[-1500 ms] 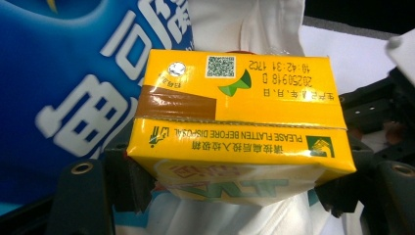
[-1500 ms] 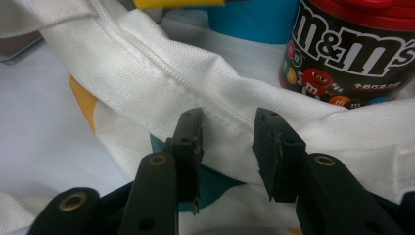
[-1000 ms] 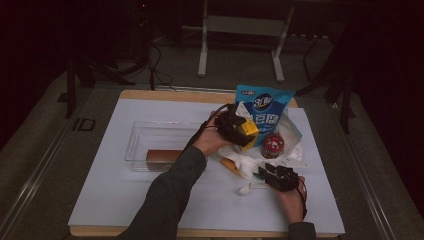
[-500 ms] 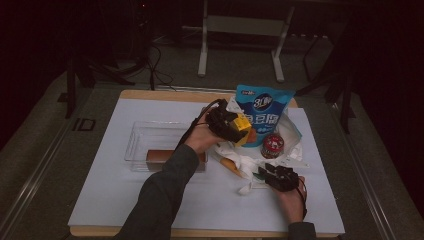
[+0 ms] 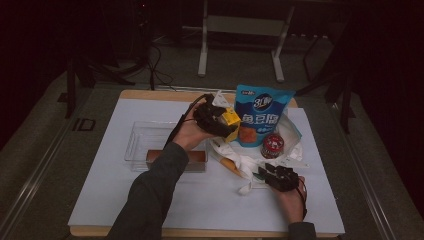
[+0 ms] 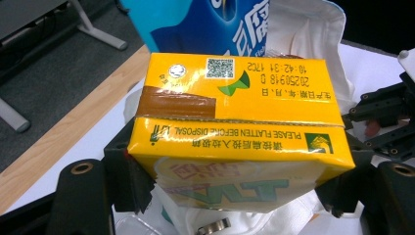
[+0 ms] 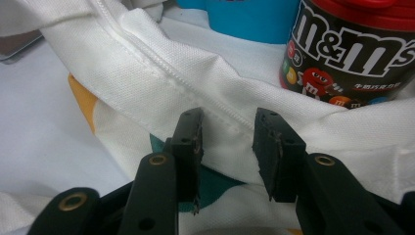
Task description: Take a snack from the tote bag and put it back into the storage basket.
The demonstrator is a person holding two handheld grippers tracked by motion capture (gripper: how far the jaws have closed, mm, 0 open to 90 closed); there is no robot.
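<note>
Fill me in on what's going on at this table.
A person is unpacking or packing a white cloth bag. The left gripper holds a yellow drink carton raised off the table. The right gripper sits at the bag's rim, jaws either side of the hem. A blue snack pouch and an M&M's tub stand at the bag.

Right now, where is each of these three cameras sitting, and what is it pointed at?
High view: fixed above the person's side, looking forward and down on the table; both forearms come in from below.
Left gripper view: rides on the left gripper, looking along its black jaws at the yellow drink carton clamped between them.
Right gripper view: rides on the right gripper, its jaws around the white cloth bag rim, facing the M&M's canister.
Shared: the blue snack pouch shows in all three.
</note>
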